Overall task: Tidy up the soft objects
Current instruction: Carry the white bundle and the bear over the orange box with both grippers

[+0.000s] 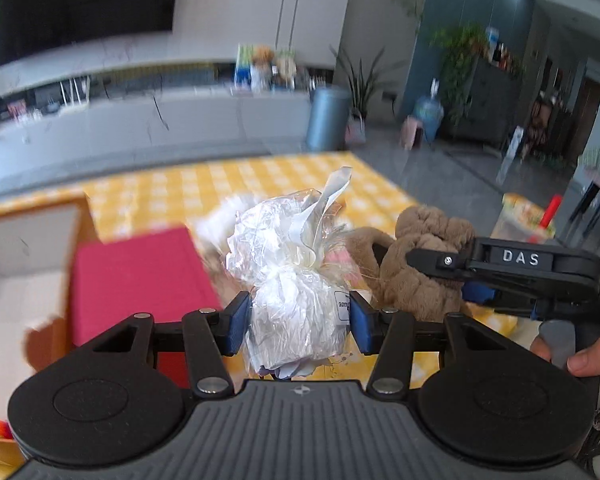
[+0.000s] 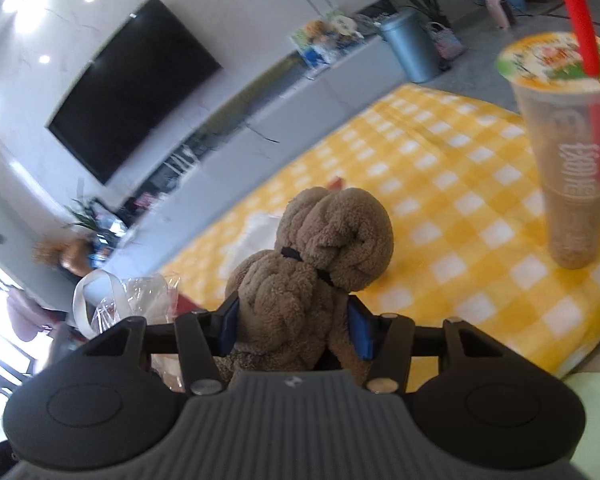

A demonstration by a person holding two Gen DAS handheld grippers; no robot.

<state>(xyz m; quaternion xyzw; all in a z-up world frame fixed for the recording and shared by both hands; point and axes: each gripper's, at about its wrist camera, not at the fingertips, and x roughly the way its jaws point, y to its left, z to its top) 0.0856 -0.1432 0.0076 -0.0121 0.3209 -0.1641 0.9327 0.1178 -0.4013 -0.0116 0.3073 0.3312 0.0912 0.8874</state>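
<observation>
While clamped in tongs: one plastic bundle [image 1: 296, 280], one brown towel [image 2: 316, 256].

Yellow checks, brown plush, clear wrap

My blue pads [image 1: 237, 322] flank a clear, silvery-white bag [image 1: 296, 280]; my other pair holds a tan-brown plush [image 2: 312, 256]. The cloth [image 2: 440, 184] is yellow-and-white check, a pink-red box [image 1: 140, 276] beside it, the cup's [image 2: 572, 184] straw [image 2: 580, 28] red.

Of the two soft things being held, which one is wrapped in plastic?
The white bundle in the left tongs: crinkly clear plastic covers it. The brown plush in the right tongs is bare.
</observation>
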